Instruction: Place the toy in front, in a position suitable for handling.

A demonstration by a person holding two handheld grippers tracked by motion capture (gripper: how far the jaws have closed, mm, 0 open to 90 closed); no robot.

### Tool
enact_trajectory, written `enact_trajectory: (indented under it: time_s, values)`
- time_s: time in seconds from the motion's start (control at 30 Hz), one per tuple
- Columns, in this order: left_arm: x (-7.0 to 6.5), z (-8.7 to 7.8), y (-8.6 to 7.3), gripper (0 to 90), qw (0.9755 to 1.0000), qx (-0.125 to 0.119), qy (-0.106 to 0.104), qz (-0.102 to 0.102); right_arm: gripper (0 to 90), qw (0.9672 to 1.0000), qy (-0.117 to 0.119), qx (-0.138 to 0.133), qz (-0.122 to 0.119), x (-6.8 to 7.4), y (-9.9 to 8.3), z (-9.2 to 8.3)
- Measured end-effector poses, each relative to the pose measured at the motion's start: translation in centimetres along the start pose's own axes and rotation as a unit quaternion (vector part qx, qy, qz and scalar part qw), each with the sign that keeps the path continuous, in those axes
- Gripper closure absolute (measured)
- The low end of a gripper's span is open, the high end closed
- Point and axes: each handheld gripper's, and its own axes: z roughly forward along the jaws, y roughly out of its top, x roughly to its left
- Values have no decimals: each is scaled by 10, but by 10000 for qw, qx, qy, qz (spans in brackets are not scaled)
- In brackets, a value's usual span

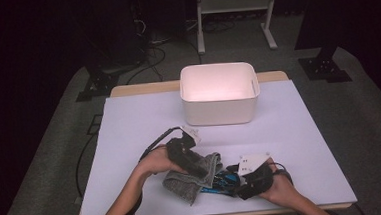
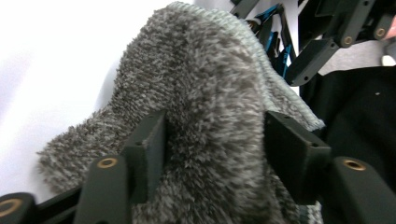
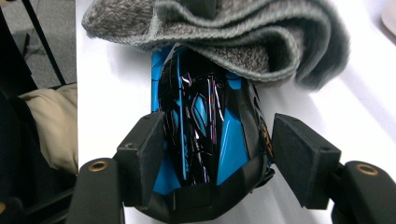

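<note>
A fuzzy grey knitted cloth lies bunched near the counter's front edge, partly draped over a glossy black-and-blue plastic mouse-shaped object. The left tongs stand apart around a fold of the cloth. The right tongs straddle the glossy object, apart, their pads just beside its sides.

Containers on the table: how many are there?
1. The white bin stands at the far middle of the table, beyond both hands. Nothing appears hidden behind it, though its inside is partly unseen.

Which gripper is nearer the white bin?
Left. The left gripper sits over the grey cloth, nearer the white bin; the right gripper straddles the blue-black mouse farther back.
</note>
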Motion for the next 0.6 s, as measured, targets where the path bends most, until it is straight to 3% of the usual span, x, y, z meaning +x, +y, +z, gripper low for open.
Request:
enact_trajectory:
  time_s: [0.1, 0.17, 0.3, 0.43, 0.6]
  values:
    - [4, 5, 0, 382, 9997, 69, -229, -106, 345, 10000, -43, -23, -79, 2, 0, -1]
    - [3, 3, -1, 425, 9996, 32, -281, -19, 345, 9997, -86, -35, -211, 3, 0, -1]
    - [-3, -1, -7, 489, 9995, -57, -218, 206, 349, 9997, -65, -60, -238, 3, 0, -1]
    - [-17, -7, -12, 532, 9984, -133, -93, 544, 330, 9990, 420, -43, 172, -5, 2, 1]
    - [-33, -8, -14, 535, 9968, -47, 75, 793, 328, 9952, 881, 81, 416, -7, 6, 11]
